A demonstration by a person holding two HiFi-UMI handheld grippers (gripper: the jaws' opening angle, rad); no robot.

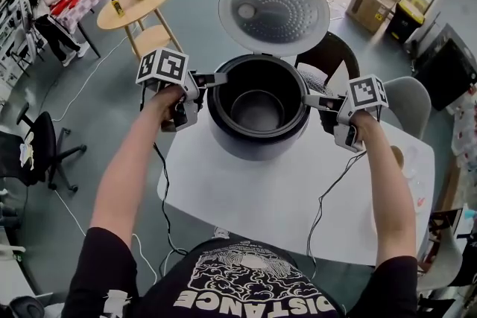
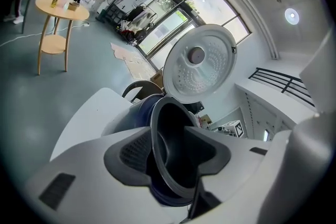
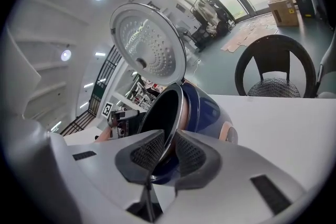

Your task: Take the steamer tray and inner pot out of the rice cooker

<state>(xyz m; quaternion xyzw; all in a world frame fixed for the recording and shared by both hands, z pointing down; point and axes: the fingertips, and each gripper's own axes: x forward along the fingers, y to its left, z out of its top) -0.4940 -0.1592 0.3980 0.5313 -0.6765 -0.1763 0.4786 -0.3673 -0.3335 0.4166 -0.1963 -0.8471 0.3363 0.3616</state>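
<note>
Shirt (image 1: 253, 287): black with white print, seen right at the bottom edge of the head view, both bare forearms stretched forward from it.
Table (image 1: 246, 197): white, with the cooker set towards its far side.
Rice cooker (image 1: 257, 147): dark blue body, stood upright between the two hands.
Lid (image 1: 273, 10): thrown fully open behind the body, its dimpled inner face turned towards the person.
Inner pot (image 1: 257, 109): dark and seated down inside the cooker (only its thin grey rim is shown proud of the body).
Left gripper (image 1: 216, 78): brought in at the pot's left side. The rim is taken between the jaws, one outside and one inside, but a gap is seen on the inner side, so the rim is straddled and not pinched.
Right gripper (image 1: 311, 102): set on the opposite side of the rim. Both ribbed pads are pressed onto the thin edge, and it is clamped.
Background: a round wooden side table (image 1: 138, 7) and a dark chair (image 1: 328, 56) are seen beyond, well apart from the cooker.
</note>
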